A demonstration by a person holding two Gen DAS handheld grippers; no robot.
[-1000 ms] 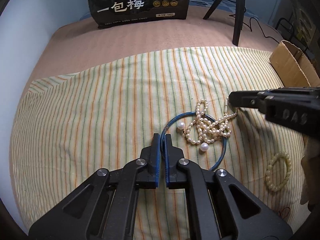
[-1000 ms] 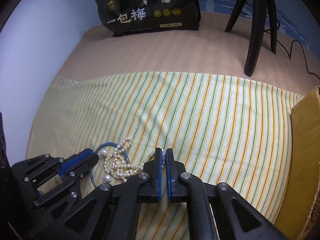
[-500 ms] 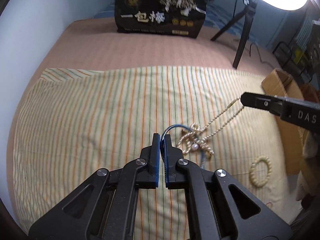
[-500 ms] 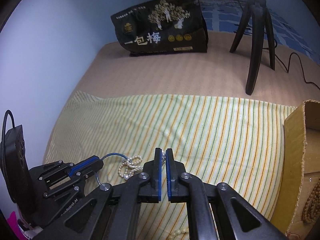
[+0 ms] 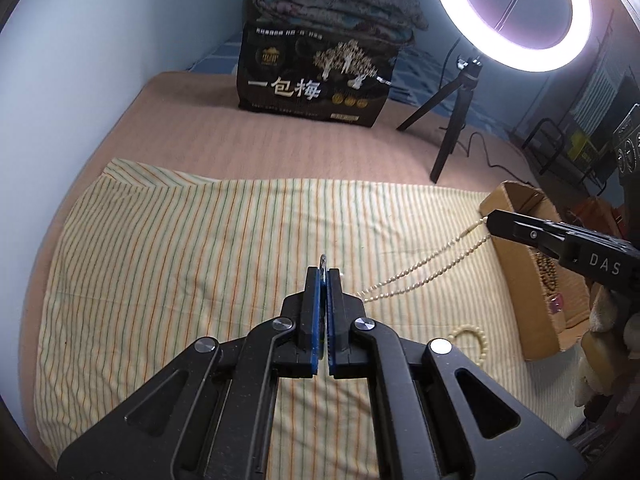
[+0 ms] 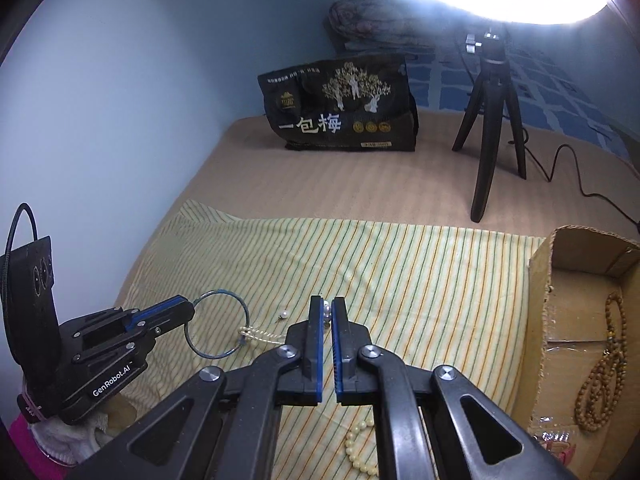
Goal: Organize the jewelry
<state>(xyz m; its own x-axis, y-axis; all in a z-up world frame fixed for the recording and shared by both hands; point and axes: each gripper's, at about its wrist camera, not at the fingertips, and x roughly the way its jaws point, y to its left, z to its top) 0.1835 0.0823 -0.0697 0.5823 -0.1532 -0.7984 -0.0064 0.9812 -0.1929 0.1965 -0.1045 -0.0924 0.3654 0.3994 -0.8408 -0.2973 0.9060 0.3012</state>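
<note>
My left gripper [image 5: 323, 271] is shut on a thin blue wire hoop [image 6: 218, 324] and holds it above the striped cloth [image 5: 200, 248]. My right gripper [image 6: 327, 305] is shut on a pearl necklace [image 5: 424, 264], which stretches taut from its tip [image 5: 493, 222] down toward the hoop. The necklace's far end [image 6: 252, 335] loops around the hoop's rim. A single pearl [image 6: 283, 314] hangs near the hoop. A cream bead bracelet [image 5: 472, 340] lies on the cloth near the cardboard box [image 5: 516, 280]; it also shows in the right wrist view [image 6: 360, 452].
The cardboard box [image 6: 540, 320] at the right edge of the cloth holds a brown bead necklace [image 6: 600, 372]. A black printed bag [image 5: 316, 84], a folded blanket [image 5: 336, 8] and a ring light on a black tripod [image 5: 452, 128] stand behind the cloth.
Both grippers have risen and moved apart. The necklace, bunched inside the hoop on the cloth before, is now pulled out into a taut line, with the right gripper over by the box.
</note>
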